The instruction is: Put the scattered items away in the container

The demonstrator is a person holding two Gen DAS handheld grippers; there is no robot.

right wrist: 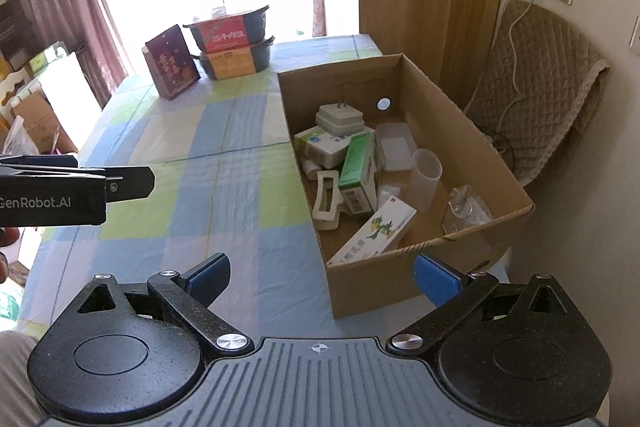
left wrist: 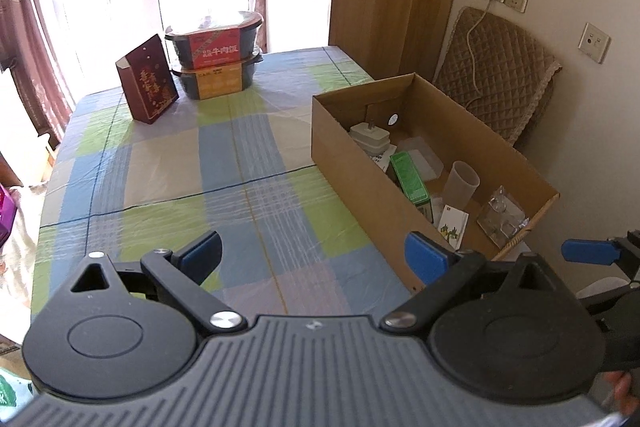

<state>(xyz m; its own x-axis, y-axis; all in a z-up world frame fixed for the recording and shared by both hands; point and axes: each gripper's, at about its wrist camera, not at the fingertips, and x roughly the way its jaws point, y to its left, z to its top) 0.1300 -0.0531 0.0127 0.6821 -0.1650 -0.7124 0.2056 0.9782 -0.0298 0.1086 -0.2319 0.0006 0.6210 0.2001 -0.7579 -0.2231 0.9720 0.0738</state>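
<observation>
An open cardboard box [left wrist: 348,163] [right wrist: 472,147] stands on the right part of the checked table. Inside lie a white plug adapter [right wrist: 340,119], a green medicine box [right wrist: 356,163], a white carton with a green dragon [right wrist: 376,231], a clear plastic cup [right wrist: 426,179], a white hair clip [right wrist: 328,199] and a clear wrapper [right wrist: 466,209]. My left gripper [left wrist: 316,259] is open and holds nothing, above the table to the left of the box. My right gripper [right wrist: 324,277] is open too, over the box's near corner.
At the far end of the table [left wrist: 180,163] stand a dark red carton [left wrist: 148,85] and two stacked black meal tubs [left wrist: 216,61]. A quilted chair [right wrist: 548,83] stands behind the box by the wall. The left gripper's side [right wrist: 72,187] shows at the left edge of the right wrist view.
</observation>
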